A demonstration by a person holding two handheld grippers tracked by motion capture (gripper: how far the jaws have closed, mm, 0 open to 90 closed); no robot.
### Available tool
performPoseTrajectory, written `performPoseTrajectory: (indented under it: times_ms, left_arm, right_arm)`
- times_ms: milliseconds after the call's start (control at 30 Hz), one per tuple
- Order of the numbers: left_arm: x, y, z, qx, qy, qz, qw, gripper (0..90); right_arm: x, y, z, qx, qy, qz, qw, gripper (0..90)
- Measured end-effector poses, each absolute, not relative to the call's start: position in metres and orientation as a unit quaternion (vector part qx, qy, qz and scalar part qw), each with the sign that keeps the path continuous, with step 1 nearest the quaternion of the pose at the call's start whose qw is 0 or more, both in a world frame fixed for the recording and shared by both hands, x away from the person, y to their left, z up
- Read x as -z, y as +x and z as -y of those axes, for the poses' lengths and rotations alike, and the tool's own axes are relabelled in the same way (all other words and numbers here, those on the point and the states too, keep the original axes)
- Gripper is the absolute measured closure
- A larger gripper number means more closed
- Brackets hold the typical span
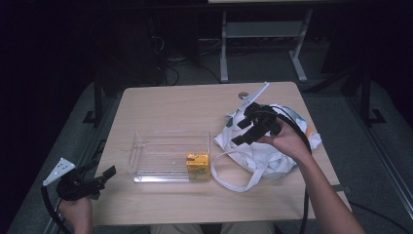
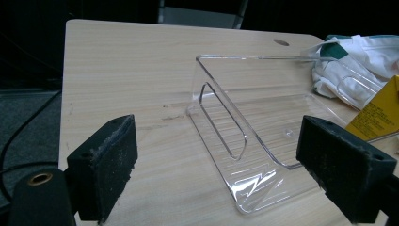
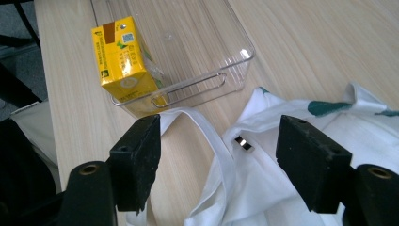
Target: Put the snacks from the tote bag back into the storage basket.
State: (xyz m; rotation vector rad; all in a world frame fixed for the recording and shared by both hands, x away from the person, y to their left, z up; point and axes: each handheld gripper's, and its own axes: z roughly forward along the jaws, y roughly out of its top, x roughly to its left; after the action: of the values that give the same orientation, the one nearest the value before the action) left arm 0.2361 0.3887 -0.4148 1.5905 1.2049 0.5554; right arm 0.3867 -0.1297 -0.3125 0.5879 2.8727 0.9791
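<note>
Two grippers, both open and empty: left gripper (image 1: 104,176) at seven o'clock; right gripper (image 1: 248,127) over white tote bag (image 1: 263,151) at three o'clock. Yellow carton (image 1: 197,165) stands in clear bin (image 1: 146,146), centre. Risk: jaws snagging loose strap (image 3: 207,129).

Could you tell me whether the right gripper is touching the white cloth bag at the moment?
Apart. In the right gripper view, the right gripper hangs above the white cloth bag with both fingers open and clear of the fabric.
</note>
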Motion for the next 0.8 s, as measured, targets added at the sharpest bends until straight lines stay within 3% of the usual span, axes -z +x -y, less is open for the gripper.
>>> performPoseTrajectory:
  times_ms: [800]
  left_arm:
    - [0.415,0.236,-0.388,-0.23,0.662,-0.499,0.509,12.6]
  right_arm:
    - [0.325,0.379,0.177,-0.318,0.241,-0.916,0.035,30.4]
